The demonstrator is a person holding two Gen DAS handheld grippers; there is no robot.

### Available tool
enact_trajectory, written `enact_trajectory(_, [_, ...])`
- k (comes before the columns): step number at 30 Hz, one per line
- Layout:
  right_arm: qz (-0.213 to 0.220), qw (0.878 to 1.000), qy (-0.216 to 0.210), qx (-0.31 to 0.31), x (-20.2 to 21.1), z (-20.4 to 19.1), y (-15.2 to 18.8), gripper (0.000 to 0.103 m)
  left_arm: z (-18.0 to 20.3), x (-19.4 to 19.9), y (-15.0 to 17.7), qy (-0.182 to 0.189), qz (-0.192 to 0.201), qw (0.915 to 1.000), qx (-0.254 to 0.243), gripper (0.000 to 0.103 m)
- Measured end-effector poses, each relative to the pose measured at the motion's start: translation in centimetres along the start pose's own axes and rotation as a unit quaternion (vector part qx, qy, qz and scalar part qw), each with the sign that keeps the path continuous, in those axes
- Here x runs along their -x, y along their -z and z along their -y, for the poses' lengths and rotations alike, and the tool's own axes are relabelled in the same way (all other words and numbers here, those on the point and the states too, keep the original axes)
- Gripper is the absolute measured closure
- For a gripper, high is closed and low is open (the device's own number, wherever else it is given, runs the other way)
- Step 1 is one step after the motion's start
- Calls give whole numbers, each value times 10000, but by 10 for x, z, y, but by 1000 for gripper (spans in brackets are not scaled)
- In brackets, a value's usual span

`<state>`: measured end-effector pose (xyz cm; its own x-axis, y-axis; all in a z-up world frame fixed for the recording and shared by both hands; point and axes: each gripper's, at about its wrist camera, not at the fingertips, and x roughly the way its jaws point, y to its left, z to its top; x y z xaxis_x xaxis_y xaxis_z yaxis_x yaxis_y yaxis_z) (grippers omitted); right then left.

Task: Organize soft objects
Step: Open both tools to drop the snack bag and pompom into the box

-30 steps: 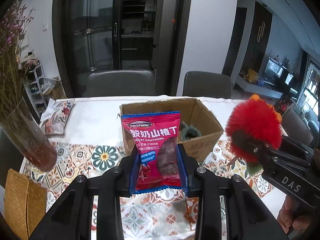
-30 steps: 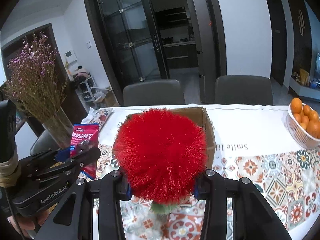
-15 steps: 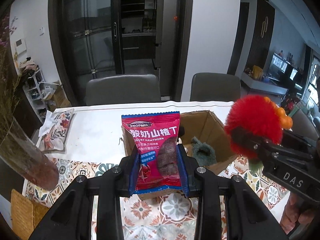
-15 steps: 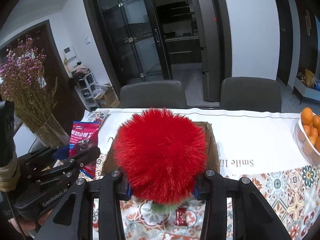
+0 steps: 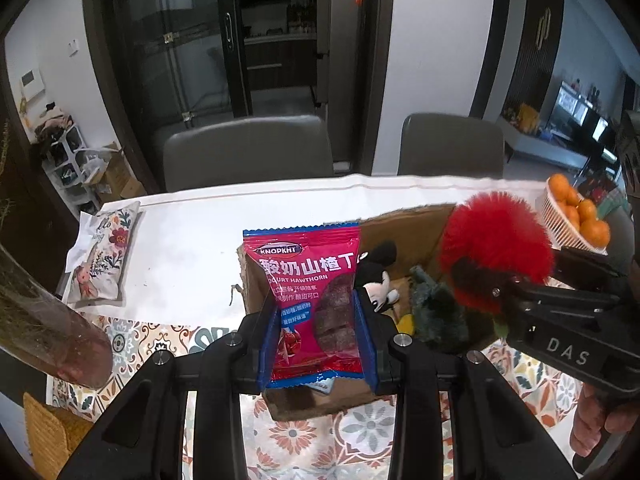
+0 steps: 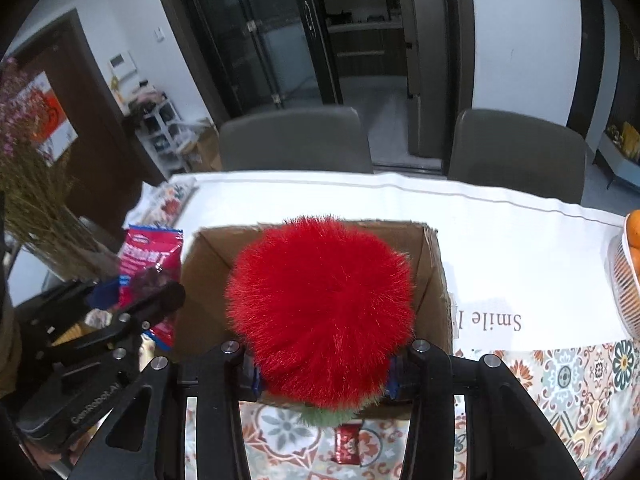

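Cardboard box [image 6: 434, 280] on our counter [image 6: 520, 248] sits under both loads: our left hand-held gripper [image 5: 318, 346] is clamped on a red hawthorn snack packet [image 5: 308, 300] at its left wall, our right hand-held gripper [image 6: 322, 372] on a red fuzzy plush ball [image 6: 320, 308] over its opening, where a Mickey Mouse plush [image 5: 374, 276] lies.

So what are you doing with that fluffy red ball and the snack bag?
A person is tidying soft things into a cardboard box. The left gripper is clamped on a red snack packet, and the right gripper is clamped on a fluffy red pom-pom toy. Both hang at the open box, where a mouse plush and a dark furry toy already lie.
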<state>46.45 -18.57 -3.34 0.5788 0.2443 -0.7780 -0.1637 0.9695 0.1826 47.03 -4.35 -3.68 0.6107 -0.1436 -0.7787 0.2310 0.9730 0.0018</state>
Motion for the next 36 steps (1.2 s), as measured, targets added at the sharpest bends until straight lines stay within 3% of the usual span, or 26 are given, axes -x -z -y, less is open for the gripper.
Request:
enact_trajectory(8, [-451,9989,59,135,-35,1,-1,55,0,-35,4,24,-480,9988,-92,66])
enact_trajectory(10, [-541,9984,87,150,-40,3,-1,36,-1,-38,6,42,-534,9985,-113,55])
enact_trajectory(13, [-474,9987,137,82,-38,7,-3,30,-2,-35,7,-61,-457,9988,-133,45])
enact_trajectory(17, [-409,9989,225,3,-30,8,-3,30,-5,-24,7,-89,-374,9992,-79,43])
enact_trajectory(23, [-91,9969,770,138,1,0,12,30,-12,4,17,-291,-172,9994,69,38])
enact_trajectory(36, [448,9958,789,150,81,-24,64,30,-4,79,64,-313,241,9992,-5,30])
